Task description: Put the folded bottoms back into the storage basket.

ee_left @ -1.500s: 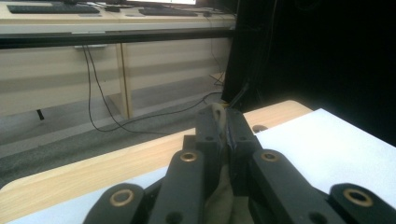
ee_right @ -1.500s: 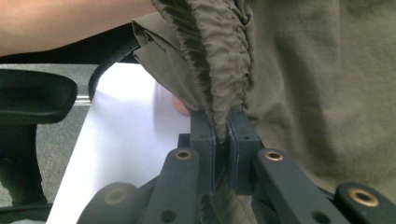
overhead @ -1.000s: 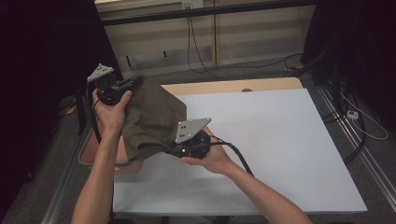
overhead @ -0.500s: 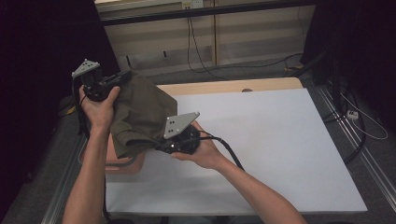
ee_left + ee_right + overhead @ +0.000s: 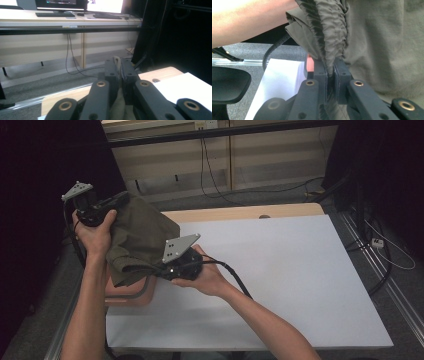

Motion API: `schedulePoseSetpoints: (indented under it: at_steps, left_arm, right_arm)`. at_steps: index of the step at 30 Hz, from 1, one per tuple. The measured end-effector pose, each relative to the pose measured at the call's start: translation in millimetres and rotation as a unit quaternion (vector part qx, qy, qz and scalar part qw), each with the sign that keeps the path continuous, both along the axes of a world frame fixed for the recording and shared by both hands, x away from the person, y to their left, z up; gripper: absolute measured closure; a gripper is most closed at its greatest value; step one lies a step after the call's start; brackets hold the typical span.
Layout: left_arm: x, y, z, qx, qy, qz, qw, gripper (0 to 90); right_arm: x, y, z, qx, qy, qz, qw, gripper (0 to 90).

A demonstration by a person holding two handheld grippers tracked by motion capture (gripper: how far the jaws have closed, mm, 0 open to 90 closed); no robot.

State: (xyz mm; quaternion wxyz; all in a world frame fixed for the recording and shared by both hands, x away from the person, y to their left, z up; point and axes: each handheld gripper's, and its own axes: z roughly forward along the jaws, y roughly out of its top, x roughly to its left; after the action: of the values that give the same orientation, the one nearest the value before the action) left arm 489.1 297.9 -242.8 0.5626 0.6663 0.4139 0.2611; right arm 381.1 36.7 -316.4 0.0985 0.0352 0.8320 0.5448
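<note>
Left gripper: jaws clamped together on a fold of the olive-green crumpled cloth garment.
Right gripper: jaws pinched on the garment's gathered, ribbed edge.
Garment: held up between both grippers, over the left end of the white-topped bench, above a salmon-pink tray.
Change: left gripper is higher and farther left than 0.5 s ago, stretching the cloth.

I count one olive-green garment, bunched between my two grippers: the left gripper and the right gripper, one in each of my two hands. One pink tray sits under the cloth on one white surface. Beyond it, on a desk, I count two keyboards.
</note>
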Motion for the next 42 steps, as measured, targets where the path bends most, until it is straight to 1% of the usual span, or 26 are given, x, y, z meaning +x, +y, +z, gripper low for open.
schedulePoseSetpoints:
  at_steps: [2,4,7,9,12,13,15,16,17,20,24,28,31,32,34,37,39,41,42]
  left_arm:
    - [0.4,5.0,1.6,-0.002,0.0,0.004,1.0,86.2]
    - [-0.3,9.1,2.9,-0.008,-0.002,0.005,1.0,86.2]
    - [-1.4,12.9,4.8,-0.001,-0.004,0.009,1.0,86.2]
    - [-1.3,15.1,5.7,-0.003,-0.006,0.01,0.9999,86.2]
    - [-1.8,18.7,7.2,-0.006,-0.008,0.012,0.9999,86.2]
    - [-1.8,20.0,7.7,-0.004,-0.008,0.012,0.9999,86.2]
    - [-1.6,22.0,8.7,-0.001,-0.007,0.015,0.9999,86.2]
    - [-1.4,22.7,8.9,-0.004,-0.008,0.017,0.9998,86.2]
    - [-1.5,24.1,9.3,-0.002,-0.009,0.019,0.9998,86.3]
    - [-0.8,29.5,9.4,-0.005,-0.008,0.023,0.9997,86.2]
    - [1.6,35.6,7.8,-0.005,-0.004,0.029,0.9996,86.2]
    - [5.3,43.5,4.8,-0.022,0.001,0.034,0.9992,86.3]
    - [6.4,48.0,3.3,-0.015,0.006,0.04,0.9991,86.2]
    - [6.5,49.1,3.0,-0.019,0.006,0.04,0.999,86.2]
    - [6.7,51.6,2.7,-0.014,0.008,0.041,0.999,86.2]
    - [7.9,56.1,2.0,-0.02,0.008,0.041,0.9989,86.2]
    - [9.1,59.7,-1.6,-0.03,0.014,0.041,0.9986,86.2]
    - [10.8,62.5,-7.0,-0.028,0.018,0.048,0.9983,86.2]
    - [11.6,64.8,-9.6,-0.028,0.02,0.047,0.9983,86.2]
  right_arm:
    - [1.2,3.8,2.1,0.001,0.0,0.001,1.0,83.6]
    - [2.2,7.6,3.8,0.0,0.0,0.002,1.0,83.6]
    - [2.9,12.4,6.2,-0.001,-0.002,0.006,1.0,83.6]
    - [3.7,15.1,6.8,-0.001,-0.003,0.007,1.0,83.6]
    - [3.8,16.7,7.3,0.006,-0.003,0.008,0.9999,83.6]
    - [4.2,17.0,7.2,0.008,-0.003,0.008,0.9999,83.6]
    - [5.1,19.1,7.5,0.008,-0.002,0.008,0.9999,83.6]
    - [5.7,20.4,7.9,0.007,-0.002,0.009,0.9999,83.6]
    - [6.3,21.9,8.4,0.007,-0.003,0.009,0.9999,83.6]
    - [7.3,26.6,9.4,0.008,-0.003,0.011,0.9999,83.6]
    - [8.9,33.1,8.9,0.008,-0.002,0.012,0.9999,83.6]
    - [11.1,38.1,10.8,0.004,-0.003,0.012,0.9999,83.6]
    - [12.9,41.8,11.7,0.002,-0.002,0.012,0.9999,83.6]
    - [13.0,42.9,11.3,0.003,0.0,0.011,0.9999,83.6]
    - [13.6,45.3,10.8,0.001,0.0,0.012,0.9999,83.6]
    - [14.5,50.1,12.0,0.0,0.001,0.014,0.9999,83.6]
    - [14.8,53.7,13.0,-0.003,0.0,0.015,0.9999,83.6]
    - [14.6,58.4,12.1,-0.007,0.003,0.015,0.9999,83.6]
    - [14.5,61.0,11.0,-0.011,0.001,0.015,0.9998,83.6]
